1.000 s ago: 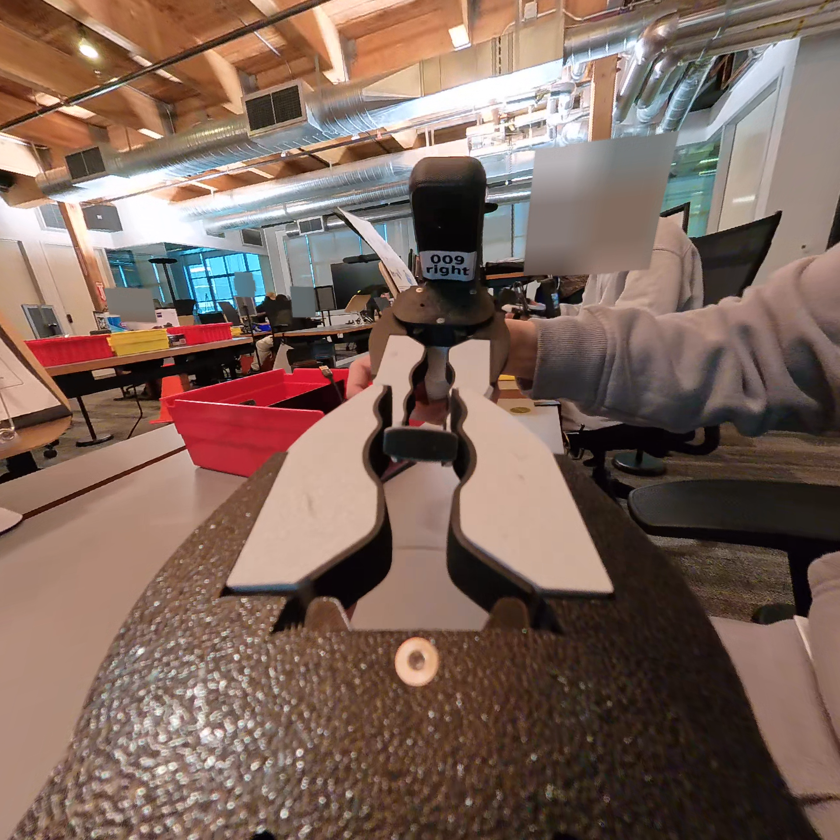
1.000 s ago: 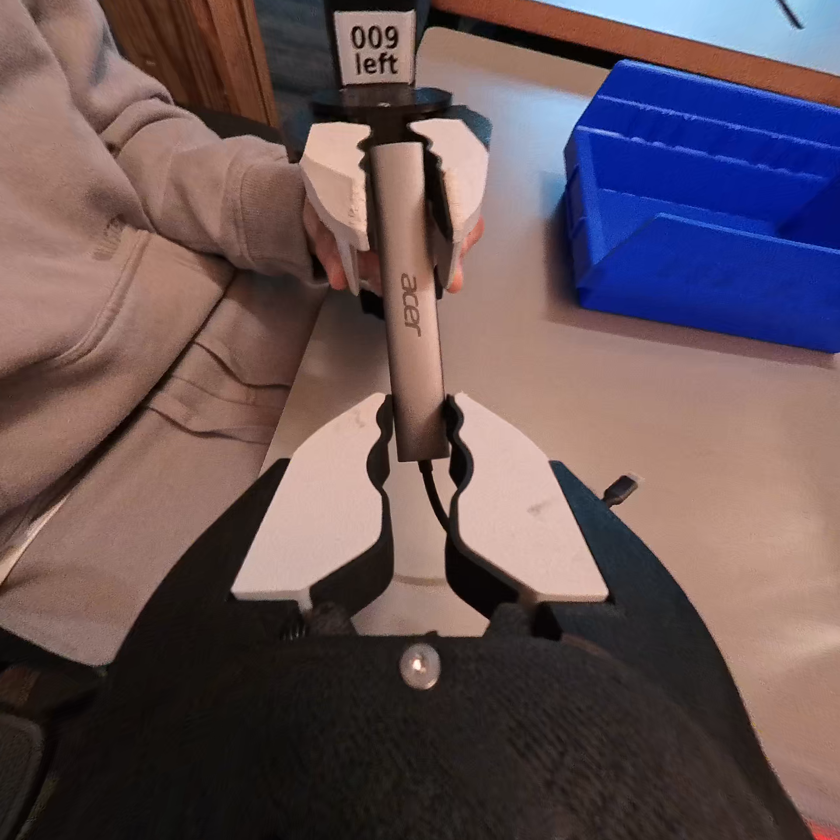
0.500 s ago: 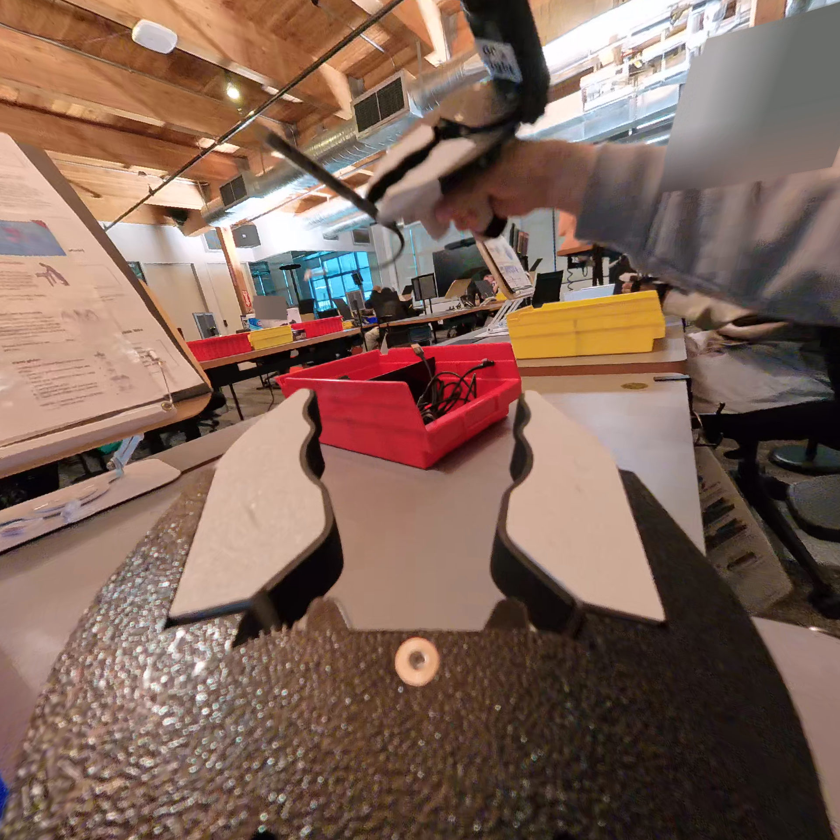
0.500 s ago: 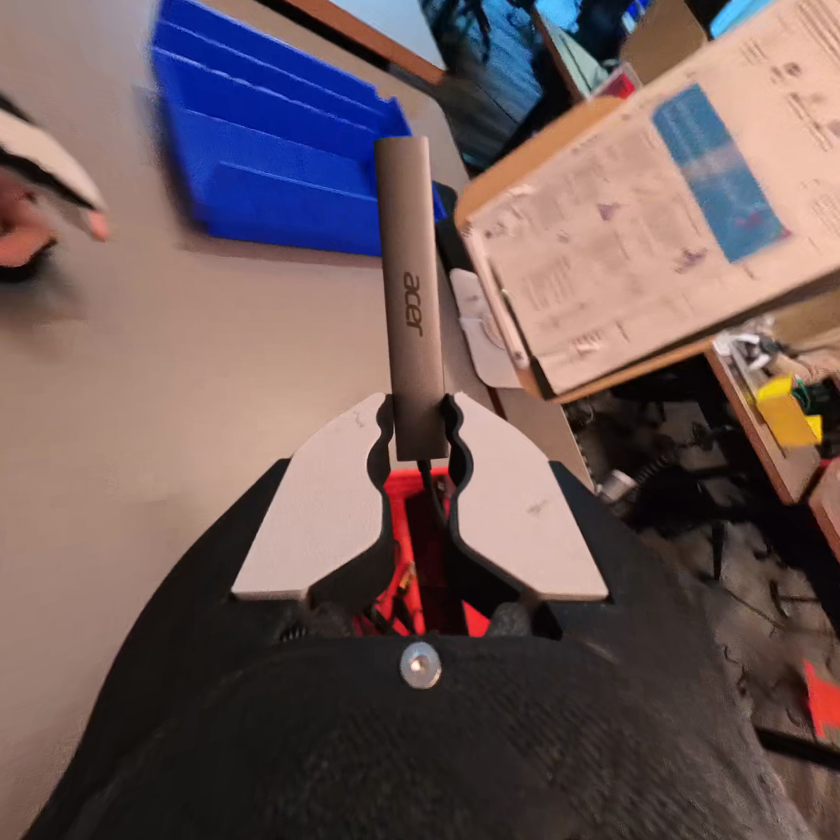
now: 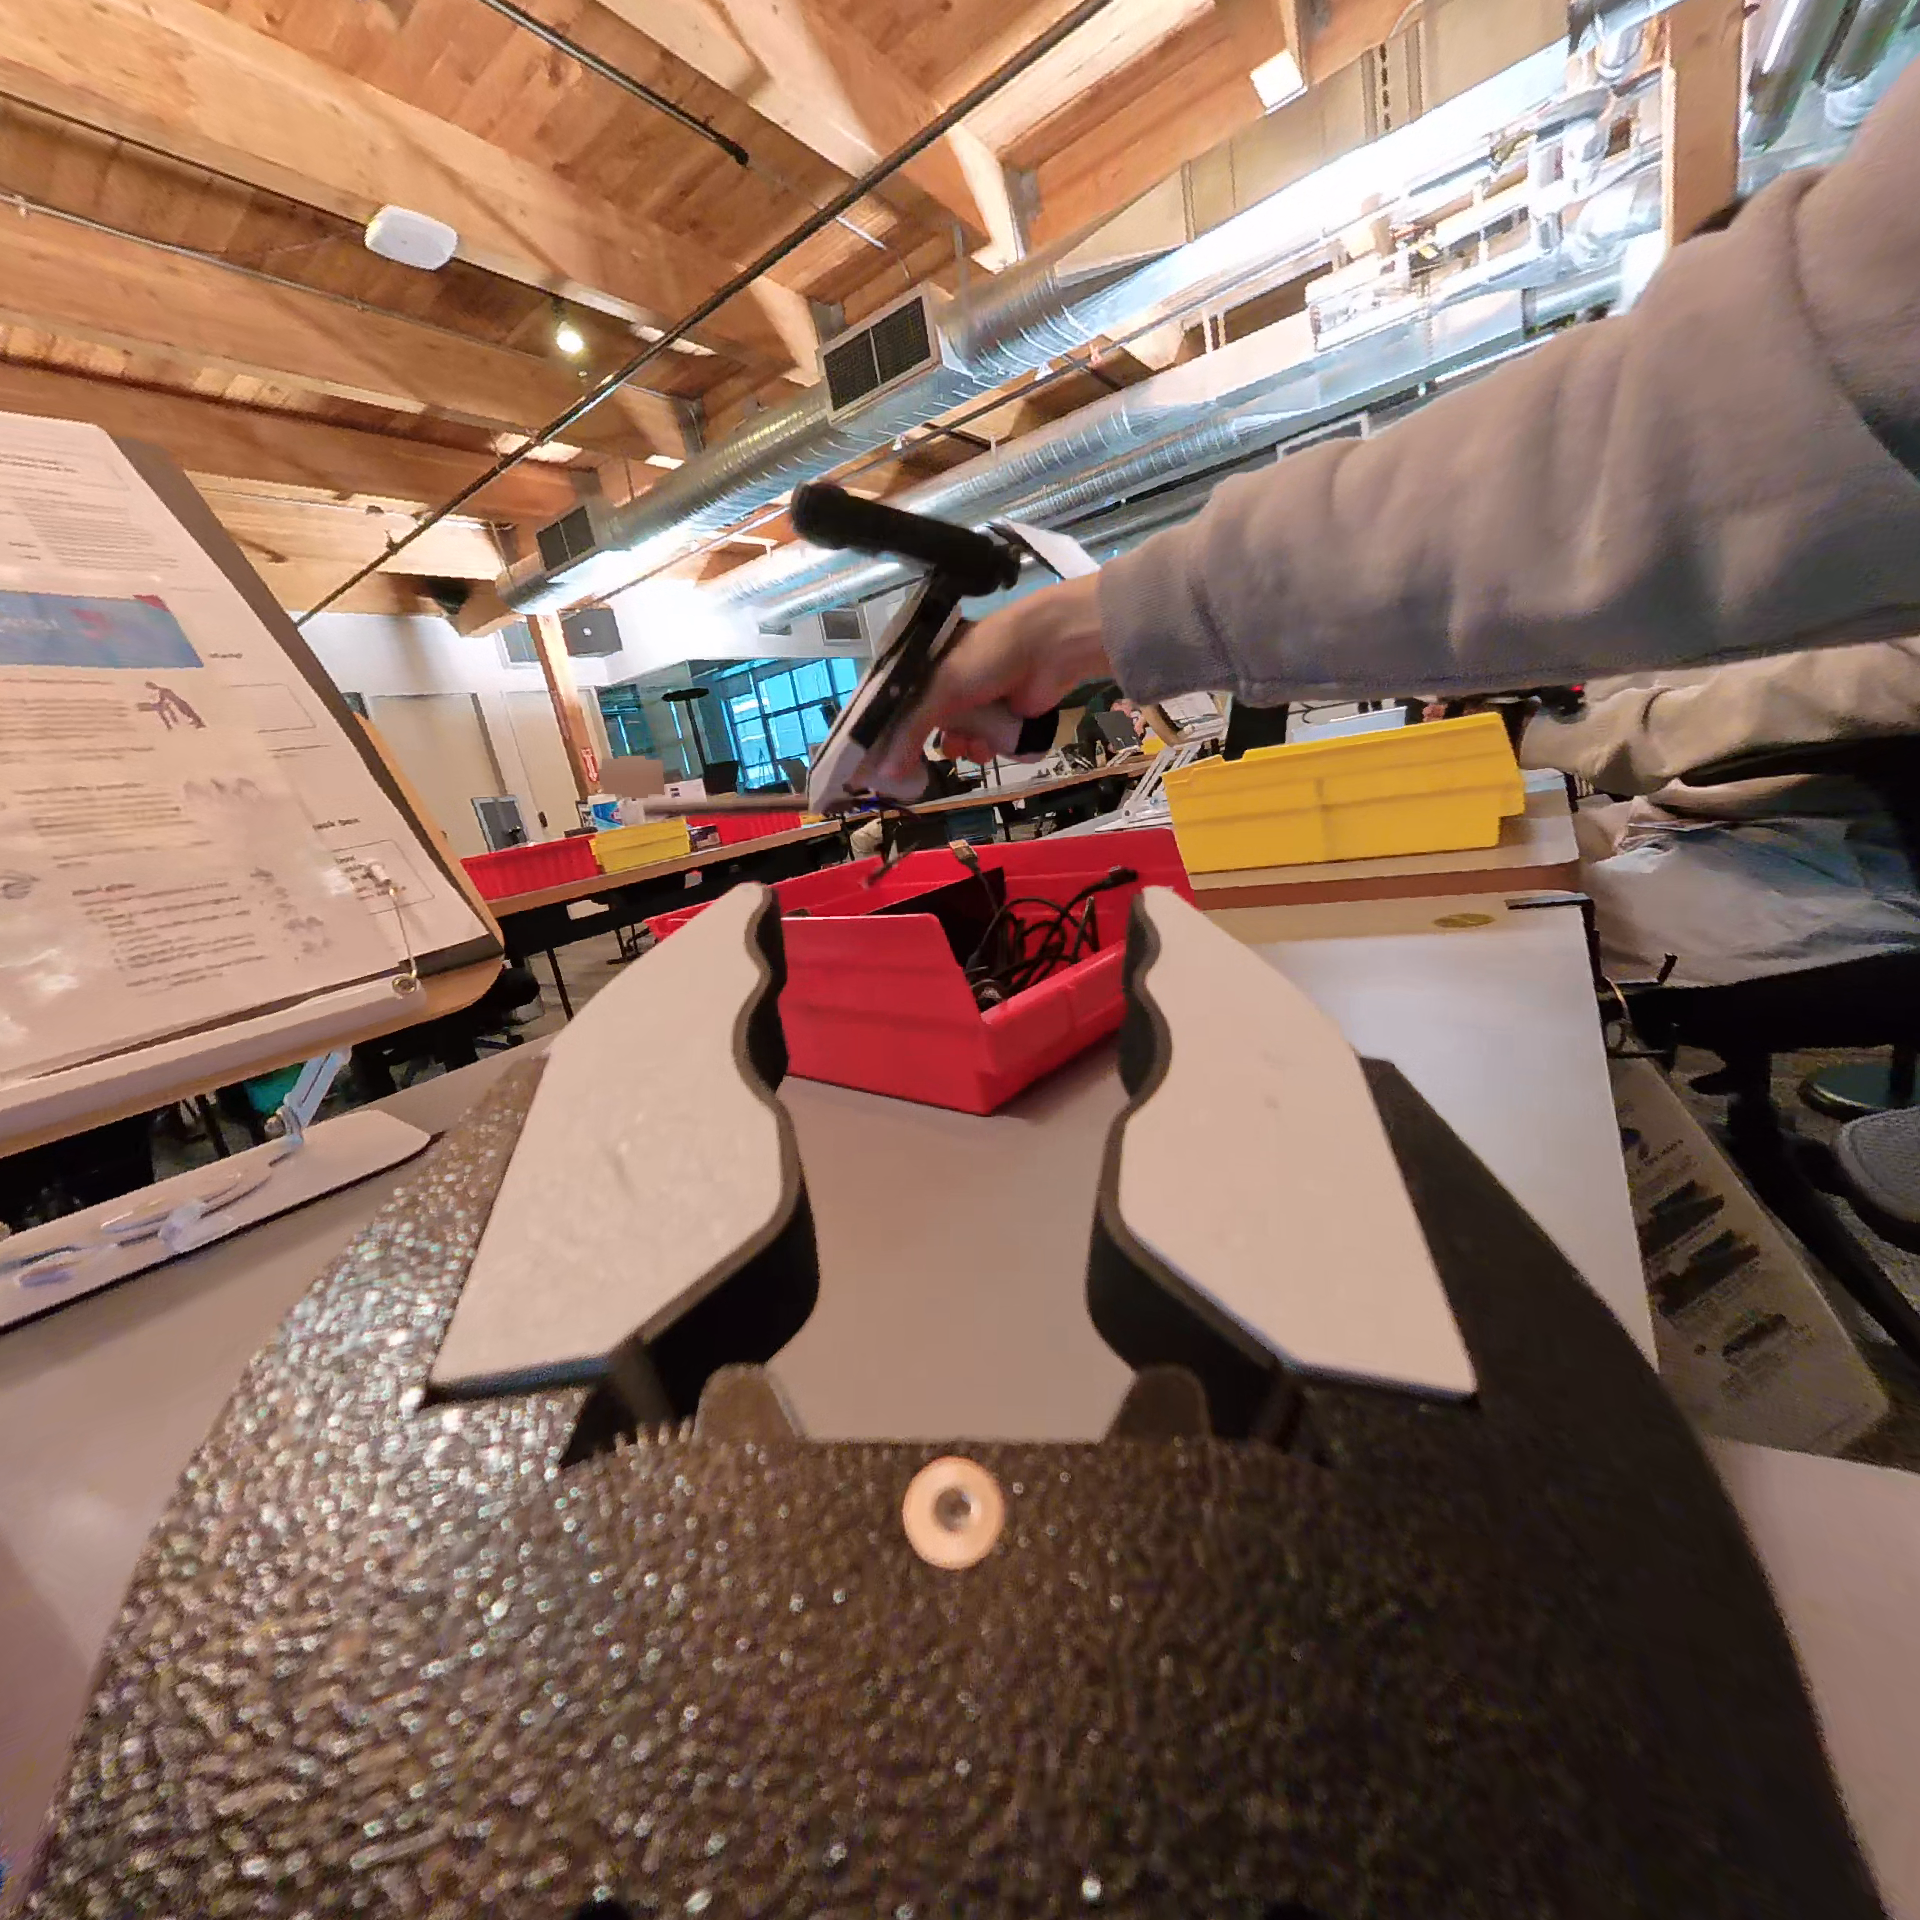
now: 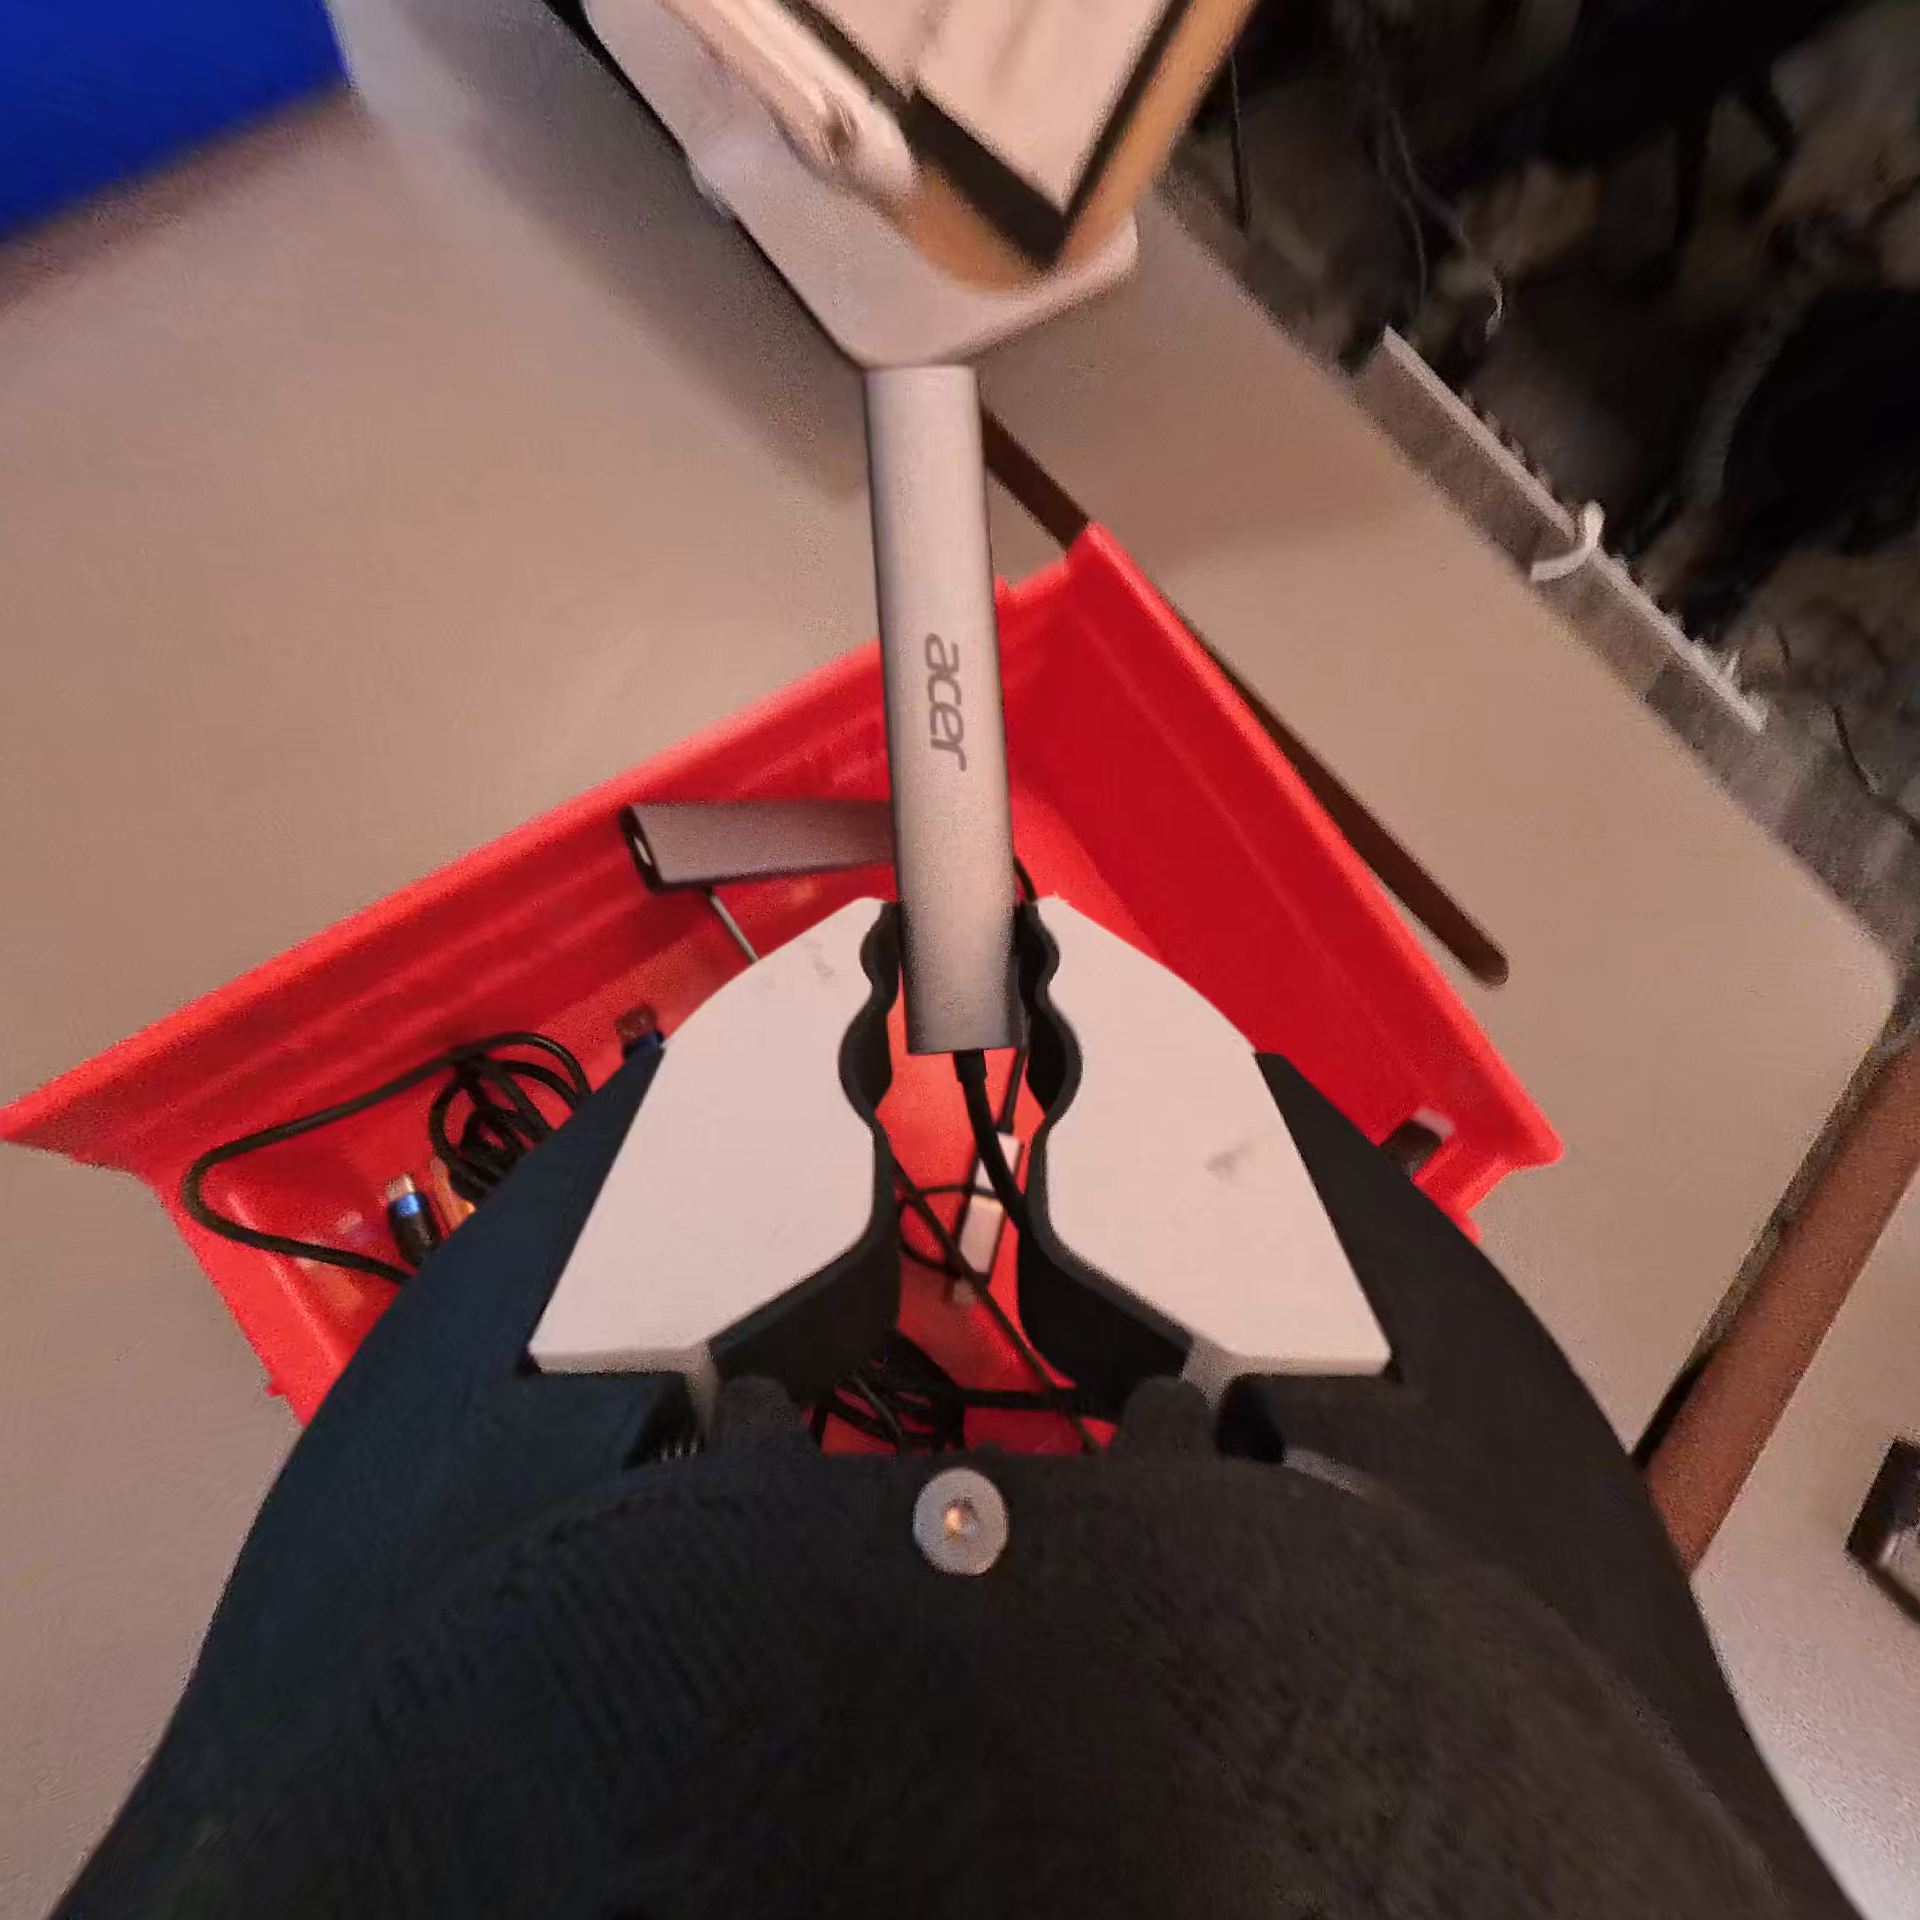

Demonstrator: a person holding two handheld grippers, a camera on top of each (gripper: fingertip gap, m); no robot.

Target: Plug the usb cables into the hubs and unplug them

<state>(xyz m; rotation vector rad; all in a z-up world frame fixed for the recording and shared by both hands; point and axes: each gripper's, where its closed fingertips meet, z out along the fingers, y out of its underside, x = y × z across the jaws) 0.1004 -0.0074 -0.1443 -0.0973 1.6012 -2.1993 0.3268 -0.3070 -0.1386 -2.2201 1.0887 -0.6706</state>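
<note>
My right gripper [image 6: 954, 940] is shut on the cable end of a grey USB hub [image 6: 935, 665], held above a red bin [image 6: 1226, 831]. The hub's black cable hangs down into the bin. A second grey hub [image 6: 748, 836] and coiled black cables [image 6: 499, 1117] lie in the bin. My left gripper [image 5: 951, 940] is open and empty, low over the grey table [image 5: 935, 1247], facing the red bin [image 5: 935, 1023]. The left wrist view shows the right gripper [image 5: 831, 800] above that bin, held by a hand.
A document stand with printed sheets [image 5: 177, 790] stands at the left on the table. A yellow bin [image 5: 1340, 795] sits behind the red one. A blue bin corner [image 6: 156, 94] shows at the top left. The table's edge [image 6: 1818, 966] is close on the right. My right fingertips sit around 40 cm from my left ones.
My left gripper let go of the hub, opened and drew back. My right gripper carried the hub away from it and over the red bin.
</note>
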